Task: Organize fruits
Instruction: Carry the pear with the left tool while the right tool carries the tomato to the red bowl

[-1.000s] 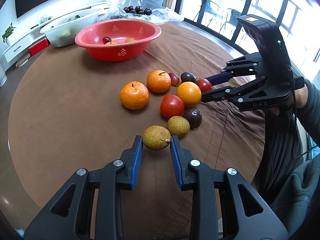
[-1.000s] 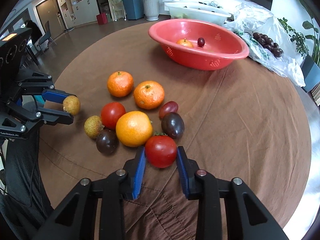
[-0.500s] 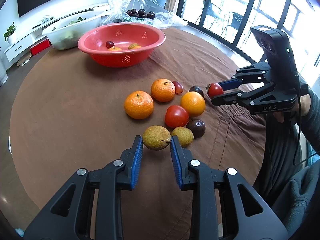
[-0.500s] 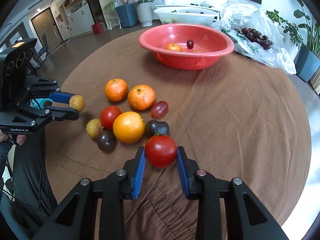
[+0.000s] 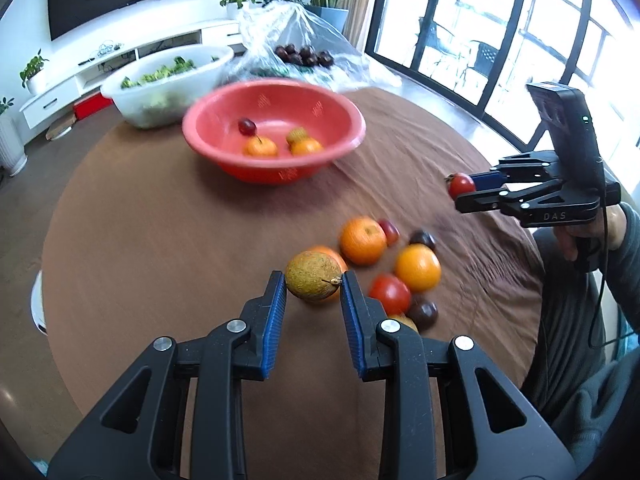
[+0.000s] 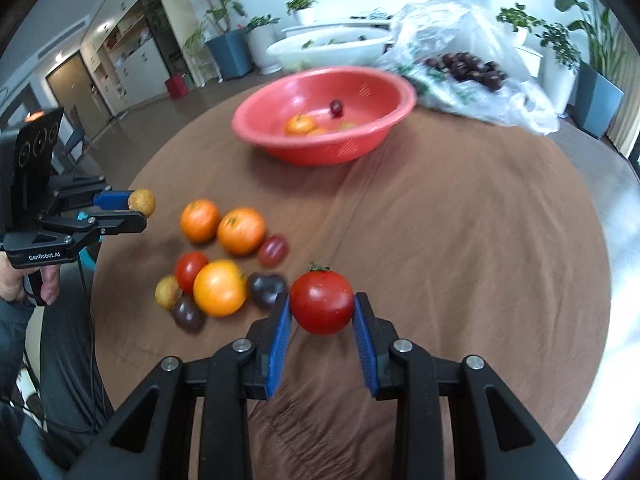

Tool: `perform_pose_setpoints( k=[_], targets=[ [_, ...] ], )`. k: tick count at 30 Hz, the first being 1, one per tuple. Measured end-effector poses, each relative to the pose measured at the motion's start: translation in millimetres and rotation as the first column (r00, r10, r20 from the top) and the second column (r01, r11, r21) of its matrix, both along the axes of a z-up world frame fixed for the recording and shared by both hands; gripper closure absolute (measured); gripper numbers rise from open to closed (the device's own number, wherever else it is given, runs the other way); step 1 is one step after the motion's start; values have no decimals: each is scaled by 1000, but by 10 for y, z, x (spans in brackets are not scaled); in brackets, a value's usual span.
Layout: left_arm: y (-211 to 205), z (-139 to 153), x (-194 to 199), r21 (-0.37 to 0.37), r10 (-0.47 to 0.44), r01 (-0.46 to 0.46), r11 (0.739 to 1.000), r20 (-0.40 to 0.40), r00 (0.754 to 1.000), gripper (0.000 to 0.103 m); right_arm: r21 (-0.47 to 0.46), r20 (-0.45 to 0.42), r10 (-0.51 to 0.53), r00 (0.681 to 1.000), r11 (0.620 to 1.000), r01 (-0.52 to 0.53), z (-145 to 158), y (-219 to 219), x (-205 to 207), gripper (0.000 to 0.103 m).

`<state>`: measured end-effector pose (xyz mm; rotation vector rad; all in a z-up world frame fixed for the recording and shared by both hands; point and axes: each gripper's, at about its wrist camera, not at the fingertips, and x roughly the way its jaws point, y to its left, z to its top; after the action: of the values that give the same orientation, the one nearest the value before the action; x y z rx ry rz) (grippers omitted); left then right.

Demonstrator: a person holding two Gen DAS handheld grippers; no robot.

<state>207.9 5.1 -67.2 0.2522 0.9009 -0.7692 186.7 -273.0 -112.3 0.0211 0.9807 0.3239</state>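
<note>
- The blue-padded fingers point(image 5: 277, 312) of the left gripper point(image 5: 313, 308) are clamped on a yellow-brown round fruit point(image 5: 313, 282), which is held clear of the surface point(image 5: 160, 240), on the near side of the red bowl point(image 5: 276, 130).
- The fingers point(image 6: 280, 332) of the right gripper point(image 6: 322, 332) are clamped on a red tomato point(image 6: 322, 302) with a green stalk, also held above the surface, on the near side of the red bowl.
- In the red bowl, two oranges point(image 5: 261, 147), a small brownish fruit point(image 5: 297, 135) and a dark red grape-like fruit point(image 5: 247, 126) are seen.
- Behind the red bowl, a white tub point(image 5: 168, 80) with green leaves in it is seen.
- Beside the tub, behind the red bowl, a clear plastic bag point(image 5: 296, 40) holding dark round fruits point(image 5: 304, 55) is seen.
- On the brown-clothed surface, nearer than the red bowl, a cluster is left: three oranges point(image 6: 219, 288), a red tomato point(image 6: 191, 269), dark plum-like fruits point(image 6: 266, 289) and a yellow-brown fruit point(image 6: 168, 291), lying close together and partly touching.
- A person's hand point(image 6: 24, 284) is seen on the left gripper's handle.
</note>
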Motion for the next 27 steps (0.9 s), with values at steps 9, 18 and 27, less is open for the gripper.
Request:
perform_pose_setpoints(
  k=[9,18,27],
  targets=[
    [-236,412,740,15,37,-39,999,78,996,77,-24,126,0,992,1000,3,567,2,583,69],
    [-608,360,1467,60,38,-43,997,73,997,77,-65,121,41,992,997,-34,616,258,1356,69],
    [-852,-37,1871,93,25,-27,995,16,1000,77,-89,30,43,999,995,-40,232,343,1785,69]
  ],
)
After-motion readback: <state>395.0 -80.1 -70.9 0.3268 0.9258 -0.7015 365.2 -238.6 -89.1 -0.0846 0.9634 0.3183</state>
